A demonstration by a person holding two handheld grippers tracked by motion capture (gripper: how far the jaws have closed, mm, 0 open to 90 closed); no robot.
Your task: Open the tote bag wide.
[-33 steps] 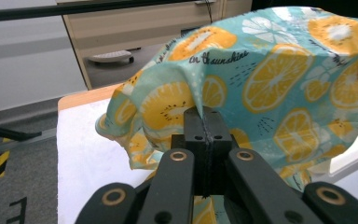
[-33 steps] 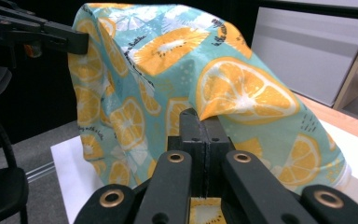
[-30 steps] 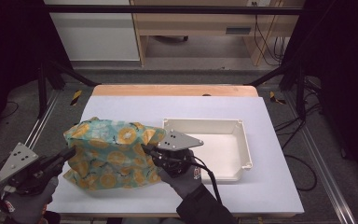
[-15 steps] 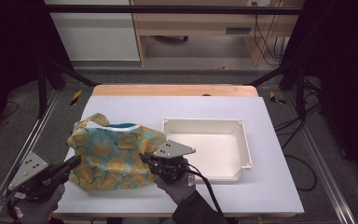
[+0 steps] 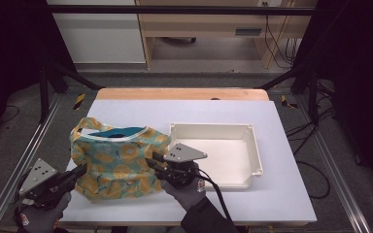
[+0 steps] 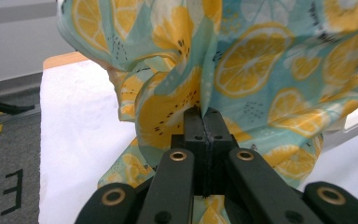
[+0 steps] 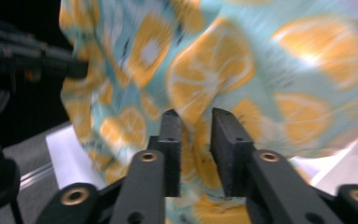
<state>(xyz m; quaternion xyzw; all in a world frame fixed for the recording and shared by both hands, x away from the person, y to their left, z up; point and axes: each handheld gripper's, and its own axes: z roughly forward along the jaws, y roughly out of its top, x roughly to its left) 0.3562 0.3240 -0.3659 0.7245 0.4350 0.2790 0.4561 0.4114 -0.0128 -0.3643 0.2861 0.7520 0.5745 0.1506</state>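
A cloth bag (image 5: pixel 116 155) printed with yellow lemon slices on pale teal sits on the white table (image 5: pixel 281 194), its mouth showing a dark teal lining. My left gripper (image 5: pixel 80 170) is at the bag's lower left corner, shut on a fold of the fabric (image 6: pixel 261 60); its own view shows the cloth pinched at the left gripper's (image 6: pixel 204 112) tips. My right gripper (image 5: pixel 151 159) is at the bag's right side. Its jaws have just been opening: in its view the right gripper (image 7: pixel 196 114) stands parted, with the blurred fabric (image 7: pixel 205 60) in and behind the gap, not pressed.
A white rectangular tray (image 5: pixel 255 150) lies just right of the bag, beside my right hand. A wooden strip (image 5: pixel 182 93) runs along the table's far edge. Metal rails and dark frame legs flank the table on both sides.
The left gripper has sunk toward the table's front left with the fabric still in it. The bag's top has sagged, showing the teal lining. The right jaws have parted.
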